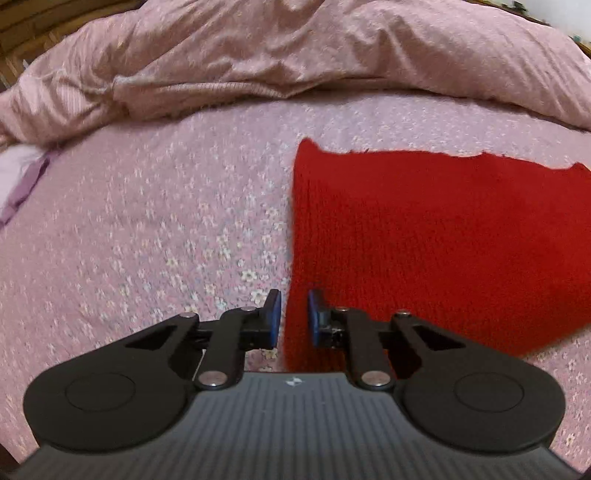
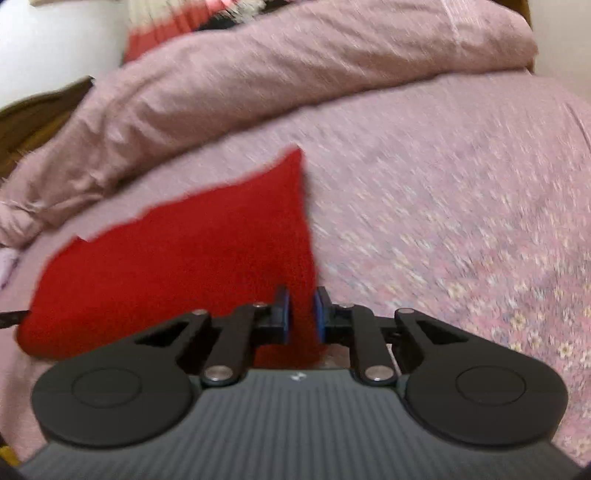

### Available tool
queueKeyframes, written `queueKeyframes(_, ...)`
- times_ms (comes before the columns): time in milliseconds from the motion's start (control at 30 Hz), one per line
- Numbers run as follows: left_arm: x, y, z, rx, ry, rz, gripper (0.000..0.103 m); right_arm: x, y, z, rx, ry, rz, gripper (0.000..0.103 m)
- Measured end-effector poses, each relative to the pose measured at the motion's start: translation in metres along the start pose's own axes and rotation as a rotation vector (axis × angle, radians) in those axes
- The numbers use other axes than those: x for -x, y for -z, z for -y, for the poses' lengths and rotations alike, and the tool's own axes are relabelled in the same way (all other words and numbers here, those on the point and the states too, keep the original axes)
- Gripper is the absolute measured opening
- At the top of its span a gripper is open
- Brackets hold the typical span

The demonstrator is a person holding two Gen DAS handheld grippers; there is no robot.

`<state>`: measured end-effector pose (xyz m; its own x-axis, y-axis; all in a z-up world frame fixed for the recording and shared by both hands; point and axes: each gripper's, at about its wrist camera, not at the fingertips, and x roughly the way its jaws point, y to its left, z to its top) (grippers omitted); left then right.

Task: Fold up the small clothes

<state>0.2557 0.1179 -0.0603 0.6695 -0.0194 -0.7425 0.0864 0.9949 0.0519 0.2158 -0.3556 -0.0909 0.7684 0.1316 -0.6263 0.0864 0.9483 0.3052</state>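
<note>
A red knitted garment (image 1: 424, 240) lies spread flat on the bed's pink flowered sheet (image 1: 147, 240). In the left wrist view my left gripper (image 1: 293, 317) sits at the garment's near left corner, its blue pads nearly together with the red edge pinched between them. The right wrist view is blurred. It shows the same garment (image 2: 184, 266) running off to the left, and my right gripper (image 2: 303, 314) shut on its near right corner, with red knit filling the narrow gap between the pads.
A crumpled pink duvet (image 1: 295, 55) is heaped along the far side of the bed, just beyond the garment. A purple and white cloth (image 1: 18, 177) lies at the left edge. Striped red and cream fabric (image 2: 166, 26) and a wooden headboard (image 2: 33, 122) show behind the duvet (image 2: 277, 74).
</note>
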Motion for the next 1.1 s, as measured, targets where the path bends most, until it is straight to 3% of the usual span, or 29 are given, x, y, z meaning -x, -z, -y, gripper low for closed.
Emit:
queueKeyframes(133, 0.015, 0.002, 0.01, -0.034, -0.037, 0.044, 0.02, 0.006, 0.0, 0.008, -0.064, -0.018, 0.022, 0.027)
queueKeyframes(200, 0.024, 0.002, 0.011, -0.022, -0.035, 0.046, 0.021, 0.014, 0.0, 0.007, -0.08, -0.002, 0.04, 0.049)
queueKeyframes(267, 0.035, 0.003, 0.008, 0.028, -0.012, 0.04, 0.026, 0.025, 0.004, 0.009, -0.126, 0.028, 0.056, 0.057)
queueKeyframes(367, 0.049, 0.008, 0.002, 0.122, 0.05, 0.023, 0.041, 0.04, 0.013, 0.009, -0.191, 0.001, 0.078, 0.057)
queueKeyframes(433, 0.054, 0.012, 0.002, 0.173, 0.069, 0.011, 0.046, 0.045, 0.019, 0.006, -0.223, -0.036, 0.076, 0.057)
queueKeyframes(600, 0.062, 0.016, 0.014, 0.169, 0.038, 0.014, 0.054, 0.039, 0.026, -0.012, -0.26, -0.068, 0.06, 0.057)
queueKeyframes(733, 0.065, 0.017, 0.016, 0.206, 0.013, 0.021, 0.067, 0.023, 0.03, -0.014, -0.394, -0.061, 0.028, 0.057)
queueKeyframes(967, 0.058, 0.016, 0.013, 0.231, -0.005, 0.014, 0.068, 0.002, 0.038, -0.02, -0.559, -0.145, 0.019, 0.058)
queueKeyframes(1100, 0.05, 0.017, 0.011, 0.259, -0.002, -0.011, 0.068, -0.005, 0.039, -0.018, -0.635, -0.149, 0.052, 0.058)
